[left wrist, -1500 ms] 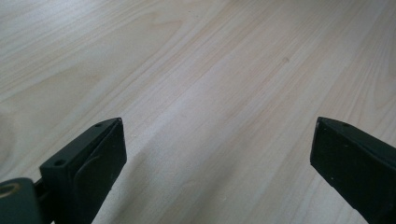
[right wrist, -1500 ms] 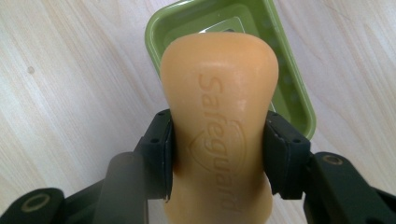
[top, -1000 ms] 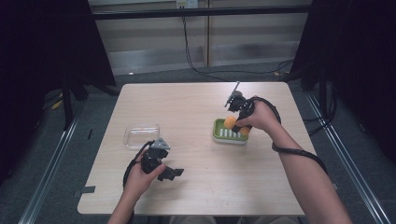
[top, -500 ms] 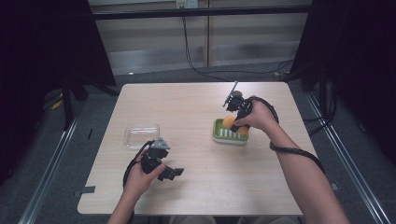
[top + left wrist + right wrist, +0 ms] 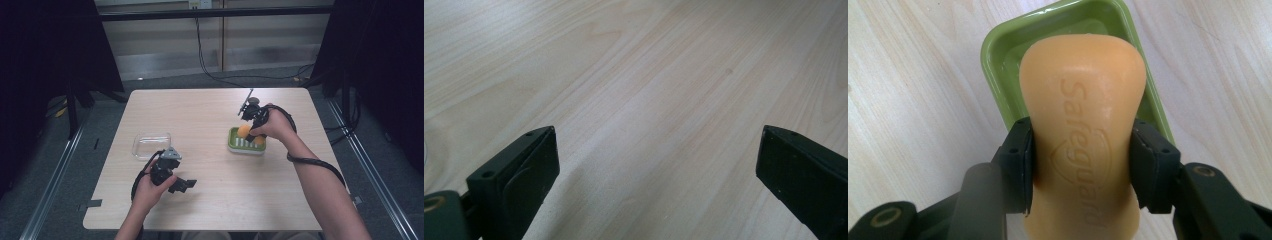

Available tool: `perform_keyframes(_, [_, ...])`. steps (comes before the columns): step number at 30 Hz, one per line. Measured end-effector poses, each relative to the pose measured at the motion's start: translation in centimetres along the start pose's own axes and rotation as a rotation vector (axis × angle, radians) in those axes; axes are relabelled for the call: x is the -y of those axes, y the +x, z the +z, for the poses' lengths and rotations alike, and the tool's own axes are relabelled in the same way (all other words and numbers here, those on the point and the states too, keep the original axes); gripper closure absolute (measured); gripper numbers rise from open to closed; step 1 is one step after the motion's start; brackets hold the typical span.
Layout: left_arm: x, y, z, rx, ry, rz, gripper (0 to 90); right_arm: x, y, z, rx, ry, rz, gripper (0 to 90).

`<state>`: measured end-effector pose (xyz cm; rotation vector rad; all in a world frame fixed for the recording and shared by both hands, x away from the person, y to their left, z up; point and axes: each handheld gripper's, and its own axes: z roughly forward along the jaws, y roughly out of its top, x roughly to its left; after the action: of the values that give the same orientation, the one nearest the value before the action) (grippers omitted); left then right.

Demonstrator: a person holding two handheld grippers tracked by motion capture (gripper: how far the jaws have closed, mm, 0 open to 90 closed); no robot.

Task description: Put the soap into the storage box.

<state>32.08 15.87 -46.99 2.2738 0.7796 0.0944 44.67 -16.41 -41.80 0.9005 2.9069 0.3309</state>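
A pale wood tabletop (image 5: 215,110) sits in a dark room, with black curtains to either side and a cable trailing over the grey floor behind it. Your right hand-held gripper (image 5: 248,131), at about three o'clock from the tabletop's centre, pinches an orange soap bar (image 5: 1083,135) across its narrow waist, which is likely the surest place to hold a curved, slippery bar. The bar hangs over the green soap dish (image 5: 998,60); whether its far end touches the dish I cannot tell. The dish's raised rim should keep the bar from sliding off, so the placement looks deliberate. Your right wrist is bent downward and the forearm reaches in from five o'clock, pointing the tool steeply at the dish. Your left hand-held gripper (image 5: 654,165) rests low near seven o'clock, jaws spread wide over bare wood and holding nothing, apparently parked out of the way. A clear plastic container (image 5: 151,145) lies just beyond it at nine o'clock.
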Motion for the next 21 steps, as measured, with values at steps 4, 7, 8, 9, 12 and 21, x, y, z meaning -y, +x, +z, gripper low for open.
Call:
perform_keyframes(4, [-0.01,0.02,-0.04,-0.001,0.001,-0.001,3.8,-0.07,-0.01,0.12,-0.002,-0.001,-0.001,50.0])
perform_keyframes(7, [0.0,0.06,-0.02,-0.003,0.012,0.005,3.7,-0.14,-0.04,0.27,-0.001,0.001,-0.011,50.0])
perform_keyframes(8, [-0.01,0.02,0.03,-0.002,0.006,0.001,3.8,-0.15,-0.01,0.34,-0.001,0.004,-0.006,50.0])
perform_keyframes(9, [-0.03,0.02,0.02,-0.002,0.004,0.002,3.8,-0.15,-0.05,0.44,-0.003,0.002,-0.012,50.0])
perform_keyframes(12, [-0.06,0.02,-0.01,-0.002,0.002,0.002,3.9,-0.13,-0.07,0.6,-0.003,-0.001,-0.002,50.0])
perform_keyframes(21, [-0.06,0.06,-0.01,-0.004,0.003,0.001,3.9,0.03,-0.33,1.01,0.007,-0.003,0.003,50.0])
